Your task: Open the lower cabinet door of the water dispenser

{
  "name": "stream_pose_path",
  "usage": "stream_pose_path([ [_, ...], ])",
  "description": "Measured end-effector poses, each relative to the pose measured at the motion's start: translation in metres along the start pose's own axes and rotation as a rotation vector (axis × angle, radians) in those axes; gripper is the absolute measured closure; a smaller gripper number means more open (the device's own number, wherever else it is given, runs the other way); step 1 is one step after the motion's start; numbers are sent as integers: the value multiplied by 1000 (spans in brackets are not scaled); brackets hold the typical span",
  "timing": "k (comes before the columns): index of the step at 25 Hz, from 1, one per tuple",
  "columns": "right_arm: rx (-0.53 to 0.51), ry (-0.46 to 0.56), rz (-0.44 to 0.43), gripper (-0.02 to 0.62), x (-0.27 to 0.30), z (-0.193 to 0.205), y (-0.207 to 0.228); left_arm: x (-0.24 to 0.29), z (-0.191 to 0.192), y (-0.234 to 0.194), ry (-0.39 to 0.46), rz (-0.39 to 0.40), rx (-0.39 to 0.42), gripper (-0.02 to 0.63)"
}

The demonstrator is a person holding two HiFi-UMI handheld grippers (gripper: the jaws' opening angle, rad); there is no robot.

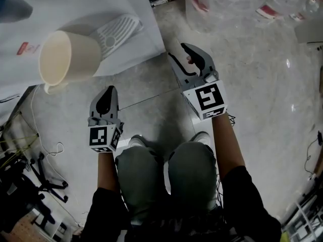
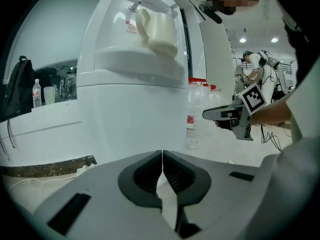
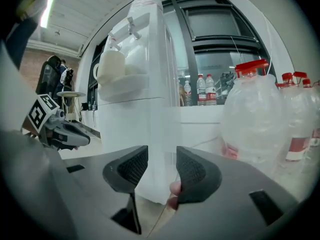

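Setting: indoor office or lab workroom. Evidence: freestanding white water dispenser point(image 2: 135, 84) on a polished stone floor point(image 1: 262, 84); red-capped refill jugs point(image 3: 255, 119) stacked beside it; small bottles point(image 3: 202, 96) on the window ledge point(image 3: 210, 110) behind it; loose cables point(image 1: 48, 153) on the floor near it.

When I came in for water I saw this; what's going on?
A person squats before the white water dispenser, a gripper in each hand. The left gripper has its jaws shut on nothing; the right gripper has its jaws apart, empty. Neither touches the dispenser. A cup sits under its tap.
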State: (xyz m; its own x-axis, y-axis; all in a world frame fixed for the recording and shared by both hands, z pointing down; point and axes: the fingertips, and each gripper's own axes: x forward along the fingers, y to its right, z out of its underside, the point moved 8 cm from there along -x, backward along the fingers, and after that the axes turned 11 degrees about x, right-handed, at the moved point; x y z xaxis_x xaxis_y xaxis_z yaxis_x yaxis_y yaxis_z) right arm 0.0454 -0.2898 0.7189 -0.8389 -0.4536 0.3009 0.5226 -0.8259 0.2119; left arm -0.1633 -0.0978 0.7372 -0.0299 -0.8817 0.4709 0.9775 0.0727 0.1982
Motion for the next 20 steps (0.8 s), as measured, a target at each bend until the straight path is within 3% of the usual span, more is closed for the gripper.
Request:
stream_pose_path([
  [6,-10,-22,-89,340,23,8,2,6,13,-5,-8,35,36,588],
  [20,-71,-41,-228,307,81,17,9,4,47,-18,26,7,33,587],
])
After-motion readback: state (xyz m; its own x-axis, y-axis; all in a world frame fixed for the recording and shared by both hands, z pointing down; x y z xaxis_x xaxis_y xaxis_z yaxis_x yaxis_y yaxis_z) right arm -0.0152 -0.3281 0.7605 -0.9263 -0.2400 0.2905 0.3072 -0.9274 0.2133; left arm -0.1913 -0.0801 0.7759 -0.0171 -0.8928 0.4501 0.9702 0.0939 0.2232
